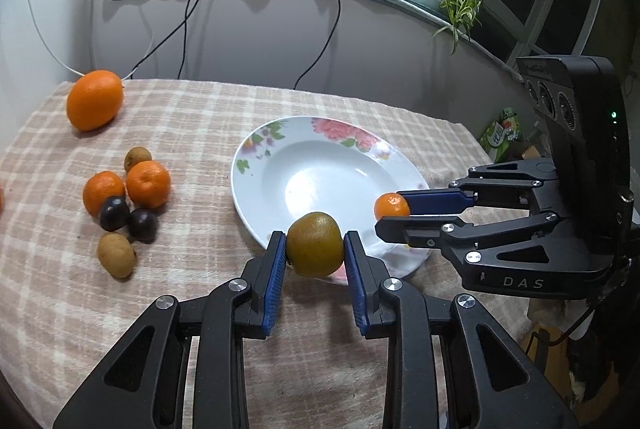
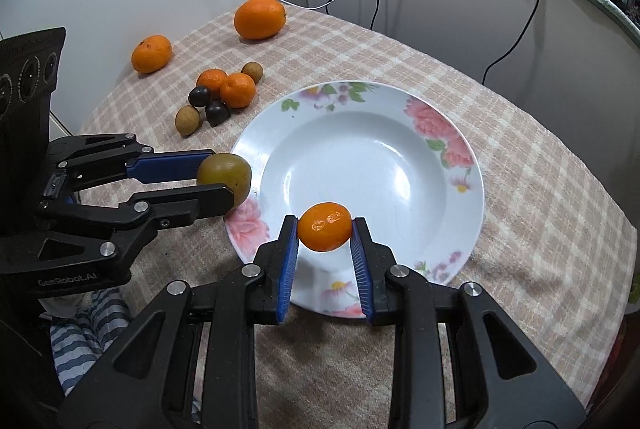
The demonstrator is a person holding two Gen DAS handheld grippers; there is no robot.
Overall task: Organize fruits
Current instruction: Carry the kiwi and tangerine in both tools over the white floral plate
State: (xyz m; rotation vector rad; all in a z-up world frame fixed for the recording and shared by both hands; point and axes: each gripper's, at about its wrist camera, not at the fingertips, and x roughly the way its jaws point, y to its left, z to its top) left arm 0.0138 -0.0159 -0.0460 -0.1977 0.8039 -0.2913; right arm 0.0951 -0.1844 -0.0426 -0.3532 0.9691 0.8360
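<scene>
Gripping a greenish-brown fruit, the left gripper holds it over the near rim of the one flowered plate; the right gripper is clamped on a small orange fruit, also above that plate's near rim; beyond the plate's far-left edge lie one large orange, three mandarins, two dark fruits and two brown longans on the checked cloth.

Our left claw and right claw both reach forward side by side, their blue-padded fingers partly closed, each pressing on something held between them.
</scene>
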